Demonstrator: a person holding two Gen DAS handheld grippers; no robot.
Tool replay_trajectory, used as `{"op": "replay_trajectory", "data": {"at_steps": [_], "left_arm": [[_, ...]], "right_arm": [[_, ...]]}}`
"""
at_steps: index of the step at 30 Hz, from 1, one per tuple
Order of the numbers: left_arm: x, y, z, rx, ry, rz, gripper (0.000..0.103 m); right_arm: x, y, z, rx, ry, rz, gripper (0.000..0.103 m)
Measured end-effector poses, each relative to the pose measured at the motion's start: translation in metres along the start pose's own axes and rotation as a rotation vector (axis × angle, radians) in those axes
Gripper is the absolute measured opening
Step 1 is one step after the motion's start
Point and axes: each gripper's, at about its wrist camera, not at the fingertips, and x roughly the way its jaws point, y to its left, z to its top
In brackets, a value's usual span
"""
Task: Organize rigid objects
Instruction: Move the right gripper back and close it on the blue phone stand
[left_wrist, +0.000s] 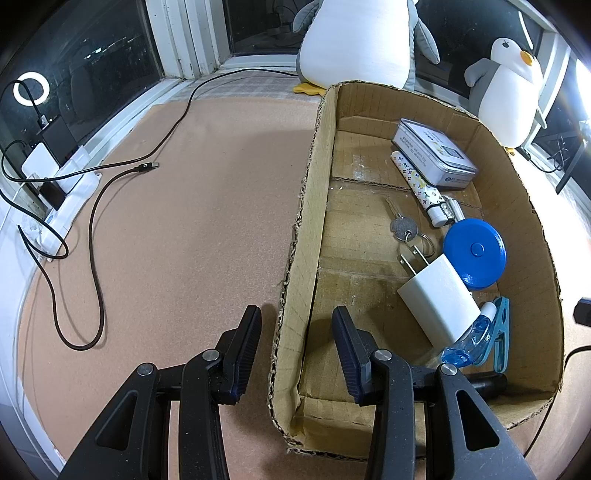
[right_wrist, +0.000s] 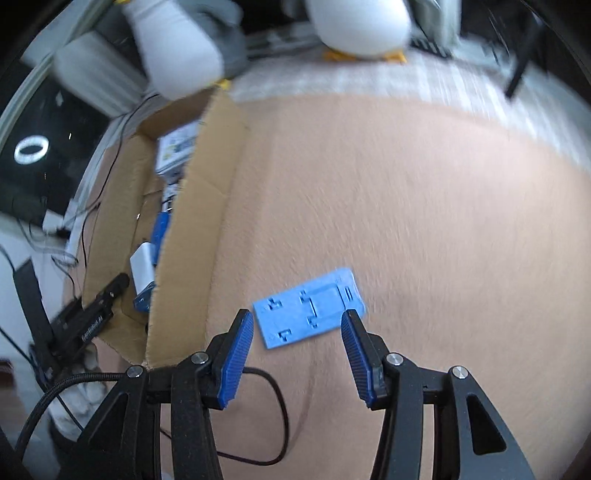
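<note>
A cardboard box (left_wrist: 314, 184) stands on the tan mat. It holds a white charger (left_wrist: 437, 299), a blue round tape measure (left_wrist: 474, 253), keys (left_wrist: 404, 225), a grey tin (left_wrist: 432, 155), a patterned tube (left_wrist: 417, 184) and a teal clip (left_wrist: 500, 332). My left gripper (left_wrist: 296, 310) is open and straddles the box's left wall, with gaps on both sides. In the right wrist view a flat blue plastic plate (right_wrist: 310, 306) lies on the mat to the right of the box (right_wrist: 207, 221). My right gripper (right_wrist: 296, 315) hangs open just above it, pads clear of it.
A black cable (left_wrist: 96, 258) snakes over the mat left of the box, near a white power strip (left_wrist: 62, 206) by the window. Two plush penguins (left_wrist: 358, 40) (left_wrist: 506, 88) stand behind the box. Another cable loop (right_wrist: 280, 406) lies under my right gripper.
</note>
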Motion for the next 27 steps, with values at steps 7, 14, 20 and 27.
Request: {"op": "replay_trajectory", "data": {"at_steps": [7, 14, 20, 27], "left_arm": [[0.000, 0.000, 0.000, 0.000, 0.000, -0.001, 0.043], [0.000, 0.000, 0.000, -0.001, -0.001, -0.003, 0.043], [0.000, 0.001, 0.000, -0.004, 0.000, -0.008, 0.044], [0.000, 0.001, 0.000, -0.007, 0.001, -0.012, 0.044]], "right_arm": [[0.023, -0.031, 0.000, 0.237, 0.091, 0.154, 0.046], [0.027, -0.036, 0.011, 0.299, 0.069, 0.144, 0.046], [0.034, -0.010, 0.029, 0.208, 0.047, 0.052, 0.046], [0.047, 0.041, 0.033, -0.017, 0.029, -0.171, 0.048]]}}
